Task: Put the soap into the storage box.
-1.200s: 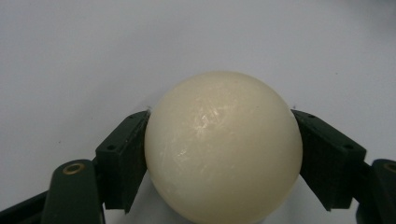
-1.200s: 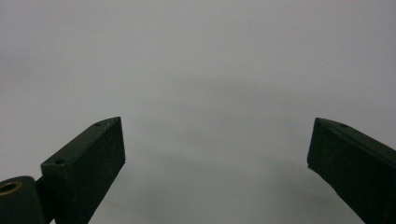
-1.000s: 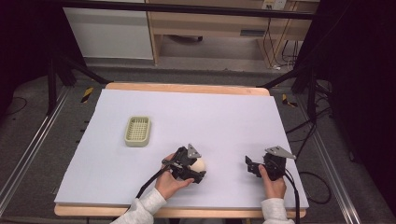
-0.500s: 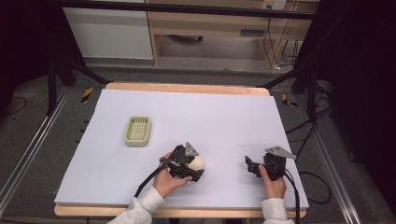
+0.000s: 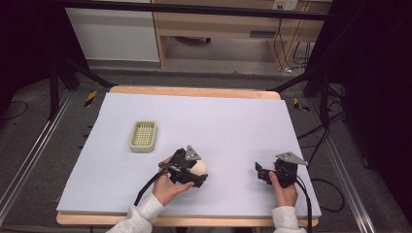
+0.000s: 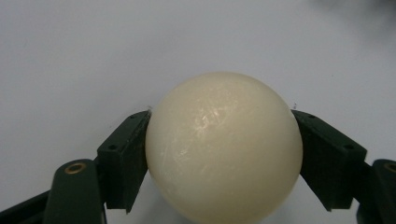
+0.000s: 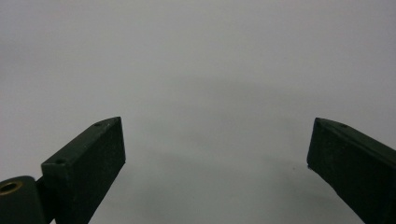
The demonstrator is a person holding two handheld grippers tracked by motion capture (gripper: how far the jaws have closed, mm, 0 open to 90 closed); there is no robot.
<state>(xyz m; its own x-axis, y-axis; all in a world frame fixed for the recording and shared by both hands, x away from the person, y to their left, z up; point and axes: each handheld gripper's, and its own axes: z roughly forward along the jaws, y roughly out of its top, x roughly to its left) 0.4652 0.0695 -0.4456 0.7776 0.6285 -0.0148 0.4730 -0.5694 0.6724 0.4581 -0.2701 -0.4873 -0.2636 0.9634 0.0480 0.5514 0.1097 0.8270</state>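
Observation:
A cream ball sits near the table's front middle, and my left gripper is shut on it. In the left gripper view the ball is pressed between both black jaws, which touch its left and right sides. My right gripper rests at the front right of the white table, held by a hand. In the right gripper view my right gripper stands open over bare white surface, nothing between its fingers.
A small pale green slotted tray lies on the left half of the table, behind and to the left of the left gripper. Cables trail from both grippers toward the front edge. Black frame rails flank the table.
The left gripper with the ball has shifted slightly to the left. The right gripper has stayed where it was.

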